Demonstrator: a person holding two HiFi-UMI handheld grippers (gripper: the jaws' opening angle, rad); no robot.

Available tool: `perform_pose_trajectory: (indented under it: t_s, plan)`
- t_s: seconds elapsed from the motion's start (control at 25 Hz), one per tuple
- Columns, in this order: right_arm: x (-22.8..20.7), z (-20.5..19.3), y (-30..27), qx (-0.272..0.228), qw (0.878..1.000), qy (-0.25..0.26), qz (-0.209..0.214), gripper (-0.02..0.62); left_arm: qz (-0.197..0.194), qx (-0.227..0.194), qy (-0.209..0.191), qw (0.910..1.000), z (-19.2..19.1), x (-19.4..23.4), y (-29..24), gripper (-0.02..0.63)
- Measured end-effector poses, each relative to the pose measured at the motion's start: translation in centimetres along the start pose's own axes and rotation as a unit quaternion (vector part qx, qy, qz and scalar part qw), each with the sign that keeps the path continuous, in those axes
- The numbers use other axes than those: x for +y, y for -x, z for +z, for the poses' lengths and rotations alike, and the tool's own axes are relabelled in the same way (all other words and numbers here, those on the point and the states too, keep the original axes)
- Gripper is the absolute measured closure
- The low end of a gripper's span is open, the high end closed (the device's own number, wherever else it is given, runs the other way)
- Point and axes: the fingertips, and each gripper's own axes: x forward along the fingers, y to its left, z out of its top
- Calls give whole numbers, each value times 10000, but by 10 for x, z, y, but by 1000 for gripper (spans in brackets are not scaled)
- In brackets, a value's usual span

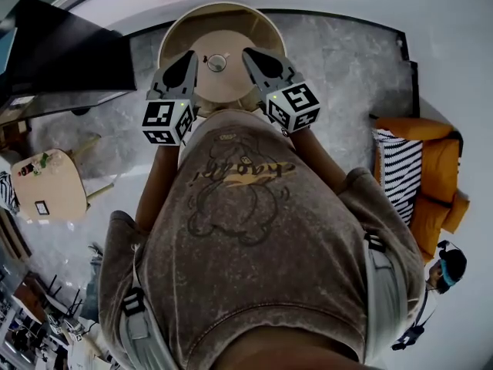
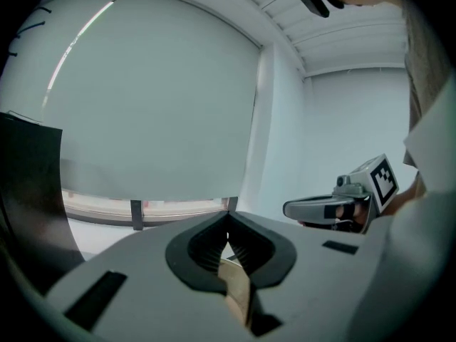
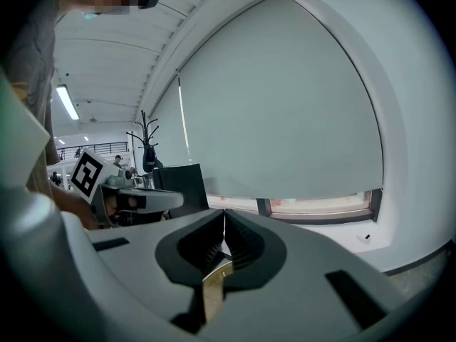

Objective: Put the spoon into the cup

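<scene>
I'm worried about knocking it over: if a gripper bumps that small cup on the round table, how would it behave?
The cup looks small and thin-rimmed, so probably light and easy to slide or tip. It stands near the middle of the round table, so a short slide would likely keep it aboard.

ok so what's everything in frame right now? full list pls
round table: 1, beige, top centre of the head view
cup: 1, pale, middle of the round table; contents too small to tell
side table: 1, light wood, left, small items on it
black panel: 1, upper left
sofa: 1, orange, right edge
striped cushion: 1, black and white, on the sofa
roller blind: 1, pale grey, down over the window
other person: 1, lower right
T-shirt: 1, grey-brown, printed, on the wearer
left gripper: 1, grey, shut, empty, at the round table's near side
right gripper: 1, grey, shut, empty, beside it
</scene>
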Motion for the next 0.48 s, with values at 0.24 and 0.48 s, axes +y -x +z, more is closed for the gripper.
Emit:
perform_pose_trajectory:
  t_s: [0.24, 0.48]
  plan:
    - [-2, 5, 2, -62, 9999, 88, -77, 577, 33, -201, -50, 9998, 10, -5, 6, 588]
    - [-2, 6, 5, -94, 9999, 116, -64, 577, 129, -222, 28, 9997, 7, -6, 9, 588]
